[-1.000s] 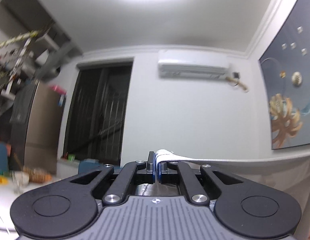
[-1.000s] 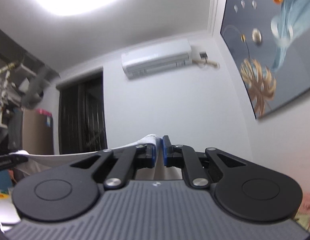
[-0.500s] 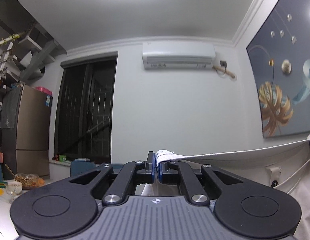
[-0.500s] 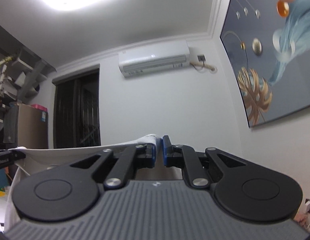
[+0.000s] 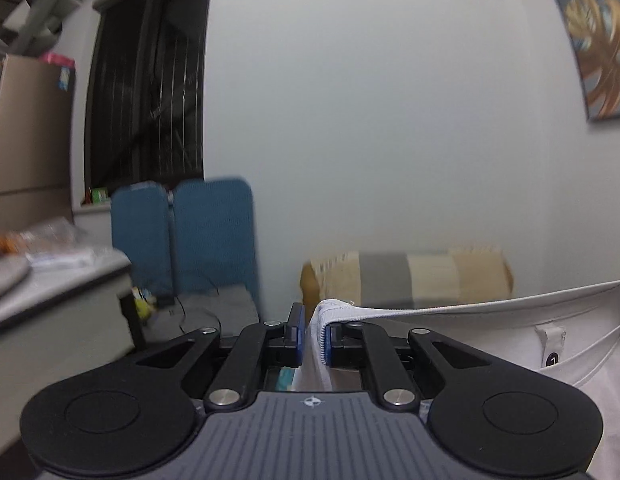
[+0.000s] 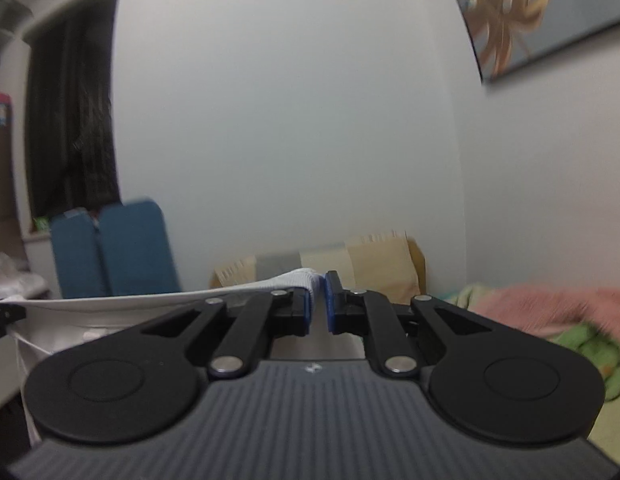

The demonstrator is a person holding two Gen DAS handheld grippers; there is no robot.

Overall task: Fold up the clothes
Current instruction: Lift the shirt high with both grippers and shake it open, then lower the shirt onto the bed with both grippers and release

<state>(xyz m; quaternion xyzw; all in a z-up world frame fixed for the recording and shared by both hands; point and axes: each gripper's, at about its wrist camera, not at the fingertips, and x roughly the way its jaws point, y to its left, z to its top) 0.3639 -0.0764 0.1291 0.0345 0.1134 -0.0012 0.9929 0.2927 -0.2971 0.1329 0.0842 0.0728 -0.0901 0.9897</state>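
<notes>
A white T-shirt (image 5: 490, 332) hangs stretched in the air between my two grippers. My left gripper (image 5: 314, 336) is shut on one shoulder corner of it; the fabric runs off to the right, with the neck label (image 5: 552, 346) showing. In the right wrist view my right gripper (image 6: 318, 304) is shut on the other corner of the T-shirt (image 6: 109, 312), which runs off to the left. The lower part of the shirt is hidden below both grippers.
A blue chair (image 5: 189, 236) stands by the dark window. A striped beige and grey sofa (image 5: 410, 280) is against the back wall. A grey table edge (image 5: 49, 292) with clutter is at the left. A pink and green blanket (image 6: 550, 320) lies at the right.
Both grippers have tilted downward, so the view has dropped from ceiling and air conditioner to chair, sofa and table. Both keep hold of the shirt, still stretched between them.
</notes>
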